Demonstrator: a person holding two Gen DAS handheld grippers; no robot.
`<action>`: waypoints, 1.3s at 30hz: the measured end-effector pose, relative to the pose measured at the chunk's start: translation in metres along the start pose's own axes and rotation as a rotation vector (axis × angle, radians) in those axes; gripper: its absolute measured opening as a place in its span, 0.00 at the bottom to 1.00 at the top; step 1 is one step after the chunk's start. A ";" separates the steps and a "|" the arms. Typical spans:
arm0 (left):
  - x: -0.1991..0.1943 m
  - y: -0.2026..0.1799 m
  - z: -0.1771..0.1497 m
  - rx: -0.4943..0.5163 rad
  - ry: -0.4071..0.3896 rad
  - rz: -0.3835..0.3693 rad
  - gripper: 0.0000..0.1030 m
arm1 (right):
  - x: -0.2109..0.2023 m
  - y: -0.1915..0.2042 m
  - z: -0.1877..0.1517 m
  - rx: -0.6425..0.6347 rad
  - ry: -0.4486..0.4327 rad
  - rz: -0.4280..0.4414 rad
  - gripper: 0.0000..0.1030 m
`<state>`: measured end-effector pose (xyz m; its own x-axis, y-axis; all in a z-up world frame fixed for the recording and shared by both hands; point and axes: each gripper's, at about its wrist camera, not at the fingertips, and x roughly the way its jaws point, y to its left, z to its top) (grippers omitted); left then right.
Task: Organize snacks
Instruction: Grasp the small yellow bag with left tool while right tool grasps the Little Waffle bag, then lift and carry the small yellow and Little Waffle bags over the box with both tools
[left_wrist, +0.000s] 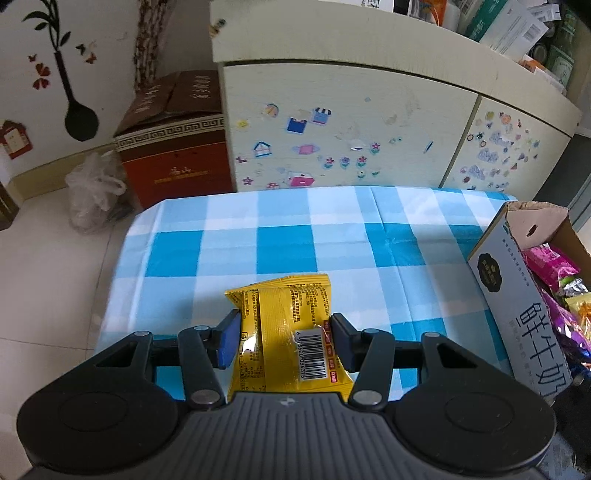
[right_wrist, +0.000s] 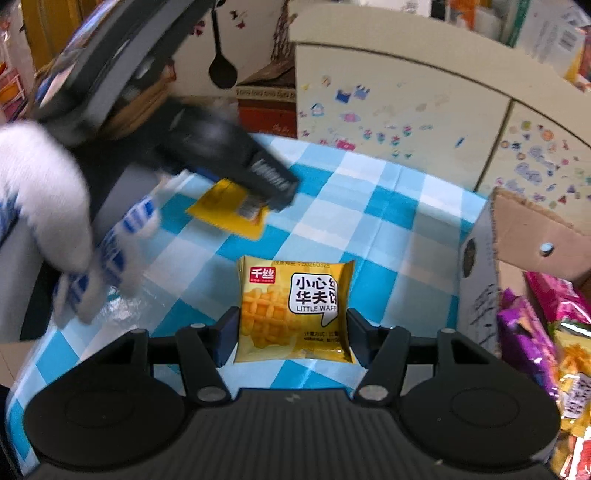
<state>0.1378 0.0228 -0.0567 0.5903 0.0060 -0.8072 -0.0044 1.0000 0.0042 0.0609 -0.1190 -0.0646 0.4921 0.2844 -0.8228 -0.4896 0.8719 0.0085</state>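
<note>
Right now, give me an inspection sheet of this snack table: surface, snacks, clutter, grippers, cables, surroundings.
Surface: blue and white checked tablecloth, bare apart from the box.
Job's things: two yellow snack packets, one back side up with a barcode, one front side up showing a waffle; open cardboard box at the right edge, holding purple and yellow packets.
Clutter: nothing seen on the cloth.
Grippers: left gripper shut on the barcode packet; right gripper shut on the waffle packet; gloved hand holds the left one.
Cables: nothing seen.
Surroundings: sticker-covered cabinet, red carton, plastic bag on the floor.
</note>
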 end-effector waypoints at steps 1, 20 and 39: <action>-0.003 0.001 -0.002 -0.003 -0.001 0.002 0.55 | -0.004 -0.002 0.001 0.006 -0.007 -0.002 0.60; -0.045 -0.010 -0.035 -0.026 -0.021 0.003 0.55 | -0.068 -0.038 0.006 0.129 -0.111 -0.025 0.60; -0.069 -0.036 -0.083 0.015 -0.019 0.025 0.55 | -0.108 -0.062 -0.012 0.190 -0.175 -0.027 0.60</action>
<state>0.0307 -0.0132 -0.0502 0.6054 0.0313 -0.7953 -0.0077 0.9994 0.0335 0.0298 -0.2086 0.0170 0.6286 0.3104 -0.7131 -0.3391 0.9345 0.1079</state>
